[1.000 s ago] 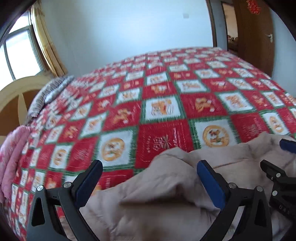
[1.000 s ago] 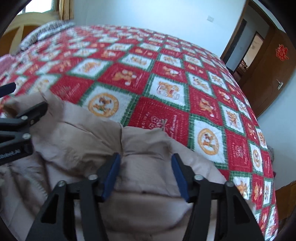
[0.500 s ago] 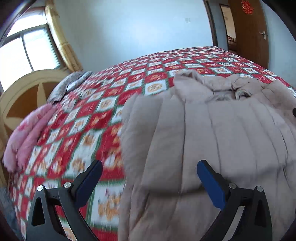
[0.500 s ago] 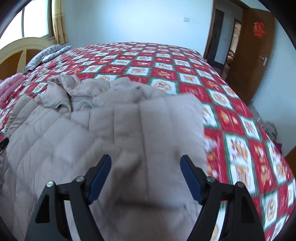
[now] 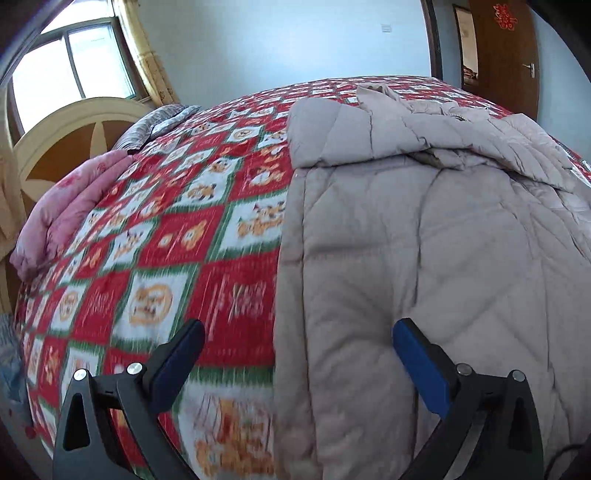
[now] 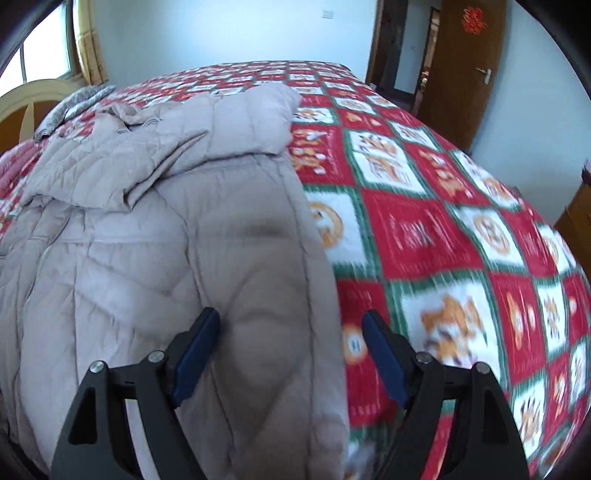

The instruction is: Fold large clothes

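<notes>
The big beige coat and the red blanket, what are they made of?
The beige coat looks like smooth, slightly shiny padded fabric, probably a down jacket: stitched puffy panels show. The red blanket looks like soft printed cloth, likely matte cotton or fleece; blur hides the weave.

Red double-happiness sign (image 5: 503, 16) on door (image 5: 513, 74); quilt (image 6: 424, 229) lettering blurred

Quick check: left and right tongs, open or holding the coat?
Left tongs: open, holding nothing, over the coat's edge.
Right tongs: open, holding nothing.

Light: bright daylight from the window (image 5: 74, 70)
Blur: bedspread (image 6: 461, 295) pattern smeared near the lens
Edges: fisheye bending, dark corners
</notes>
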The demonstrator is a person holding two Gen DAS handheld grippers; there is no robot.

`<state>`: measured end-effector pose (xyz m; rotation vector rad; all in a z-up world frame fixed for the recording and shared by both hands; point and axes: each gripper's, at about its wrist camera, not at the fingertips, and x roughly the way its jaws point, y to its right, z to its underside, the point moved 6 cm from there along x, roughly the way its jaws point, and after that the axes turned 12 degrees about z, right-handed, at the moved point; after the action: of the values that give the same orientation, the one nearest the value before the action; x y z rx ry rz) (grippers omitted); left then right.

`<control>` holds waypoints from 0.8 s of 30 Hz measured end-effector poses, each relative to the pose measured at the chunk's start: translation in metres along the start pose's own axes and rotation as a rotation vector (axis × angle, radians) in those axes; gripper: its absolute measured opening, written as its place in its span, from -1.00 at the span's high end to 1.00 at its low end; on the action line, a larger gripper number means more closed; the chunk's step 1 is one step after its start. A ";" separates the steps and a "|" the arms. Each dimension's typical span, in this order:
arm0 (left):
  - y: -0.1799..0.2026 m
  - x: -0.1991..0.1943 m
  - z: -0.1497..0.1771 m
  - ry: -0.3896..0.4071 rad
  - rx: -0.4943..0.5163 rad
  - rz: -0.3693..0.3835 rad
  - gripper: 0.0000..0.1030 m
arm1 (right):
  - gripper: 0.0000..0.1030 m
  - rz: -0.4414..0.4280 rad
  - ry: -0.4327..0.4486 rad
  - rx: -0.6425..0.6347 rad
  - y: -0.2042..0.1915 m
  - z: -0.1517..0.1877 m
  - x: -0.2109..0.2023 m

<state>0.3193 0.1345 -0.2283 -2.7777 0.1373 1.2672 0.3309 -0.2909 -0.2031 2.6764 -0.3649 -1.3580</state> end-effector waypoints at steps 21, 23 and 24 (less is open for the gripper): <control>0.044 -0.041 0.087 -0.008 -0.068 0.248 -0.83 | -0.04 -0.145 -0.030 0.049 0.001 0.105 -0.047; 0.050 -0.044 0.086 0.000 -0.050 0.273 -0.50 | 0.13 -0.161 -0.019 0.060 -0.001 0.107 -0.049; 0.053 -0.046 0.085 0.005 -0.039 0.273 -0.38 | 0.28 -0.167 -0.010 0.060 -0.003 0.107 -0.051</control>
<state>0.2197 0.0937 -0.2515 -2.8703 0.5127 1.3301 0.2159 -0.2743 -0.2267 2.8059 -0.1895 -1.4256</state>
